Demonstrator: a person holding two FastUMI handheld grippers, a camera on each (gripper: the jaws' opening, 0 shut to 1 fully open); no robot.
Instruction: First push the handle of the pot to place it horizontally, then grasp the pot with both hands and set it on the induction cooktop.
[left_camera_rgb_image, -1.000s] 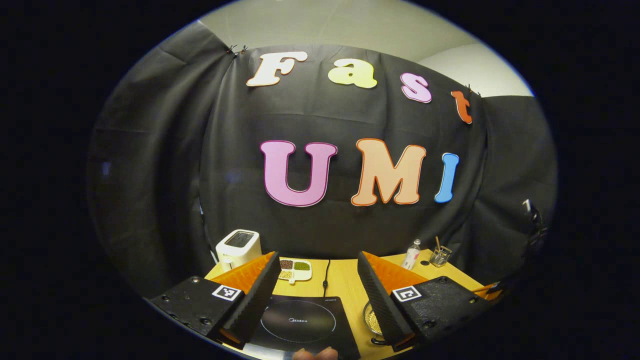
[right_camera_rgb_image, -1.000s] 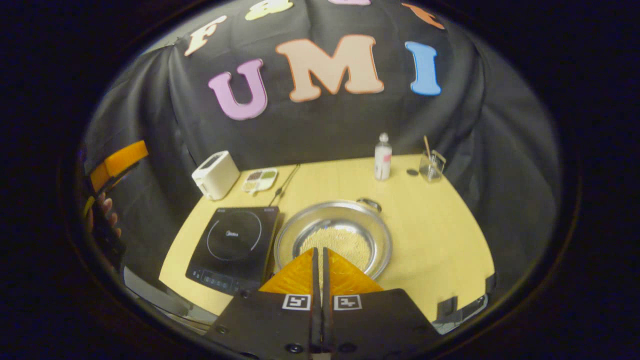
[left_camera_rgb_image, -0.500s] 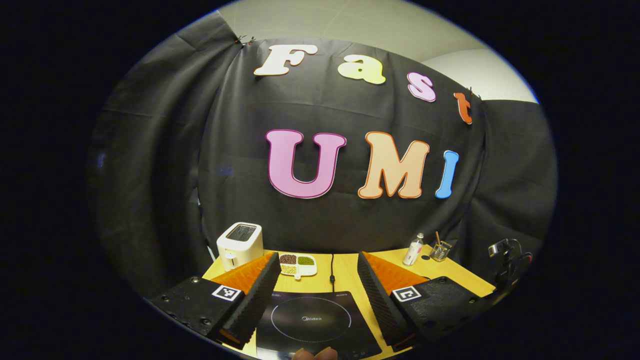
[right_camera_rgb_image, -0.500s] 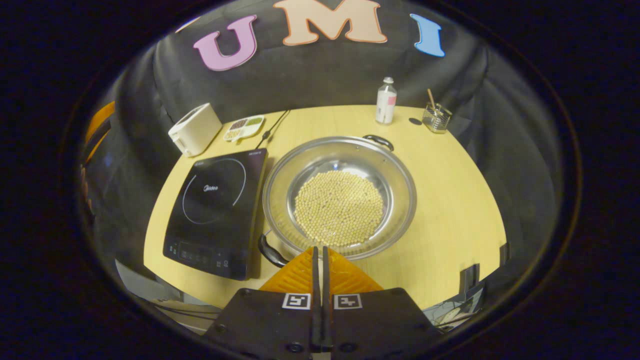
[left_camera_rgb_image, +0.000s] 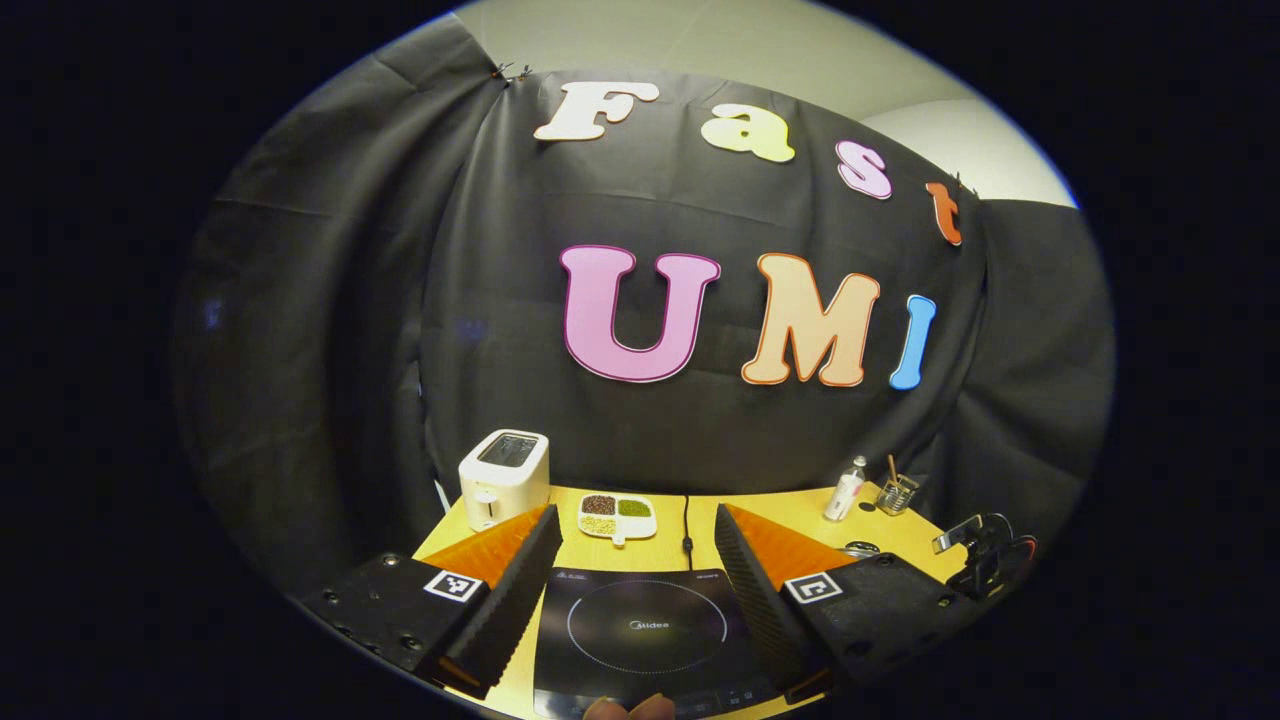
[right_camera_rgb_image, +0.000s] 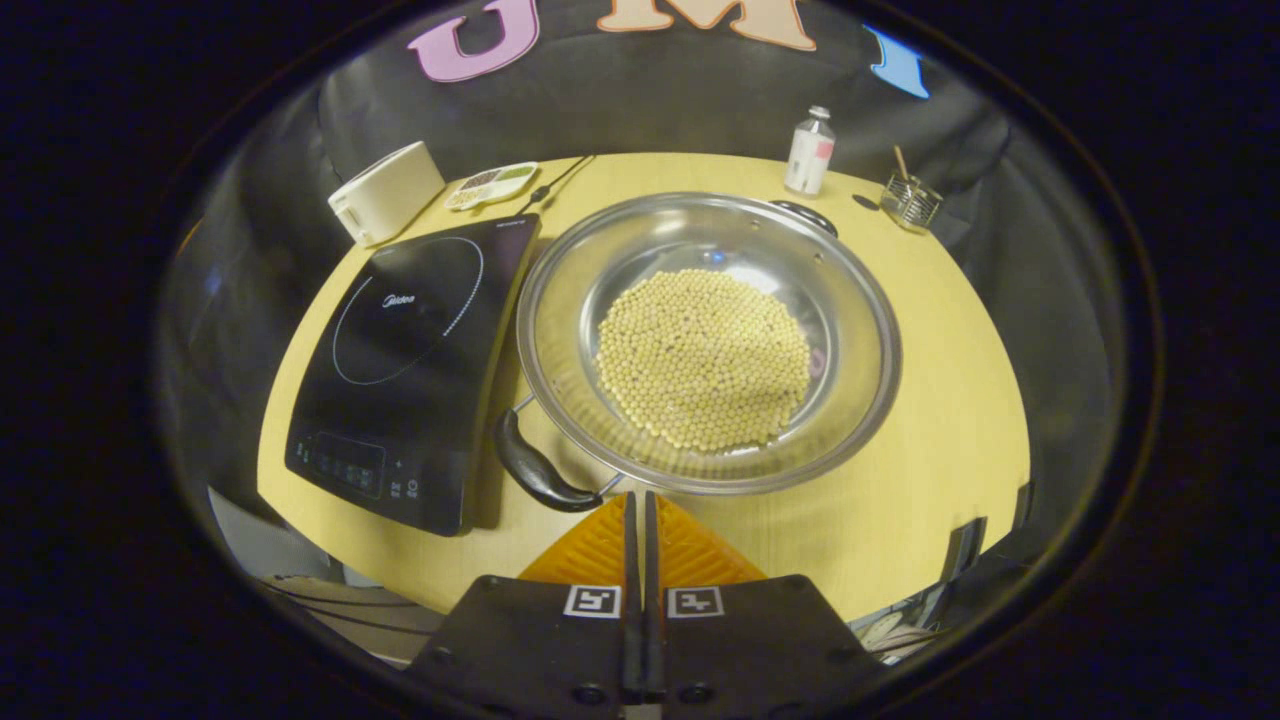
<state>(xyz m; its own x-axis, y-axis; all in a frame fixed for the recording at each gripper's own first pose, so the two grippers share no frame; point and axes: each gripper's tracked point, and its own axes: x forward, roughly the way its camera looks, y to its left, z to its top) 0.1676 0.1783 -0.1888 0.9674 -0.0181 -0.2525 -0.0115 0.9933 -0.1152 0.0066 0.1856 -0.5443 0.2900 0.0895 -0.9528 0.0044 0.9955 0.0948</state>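
The pot, a wide steel one with a layer of pale beans in it, sits on the table just to the right of the cooktop, its rim close against the cooktop's edge. Its near handle points toward the near left, and the far handle toward the far right, so the pair lies on a slant, not level across.

The right gripper hovers just near of the pot, its jaws pressed together with nothing between them, the tip close beside the near handle. The left gripper hangs over the cooktop with its jaws wide apart and empty.

The first step looks to be in hand: pushing the handle round. The next move likely calls for the closed tip to meet the near handle's side and nudge it so the pot turns without sliding onto the cooktop.

Farther off stand a toaster, a small dish, a bottle and a glass.
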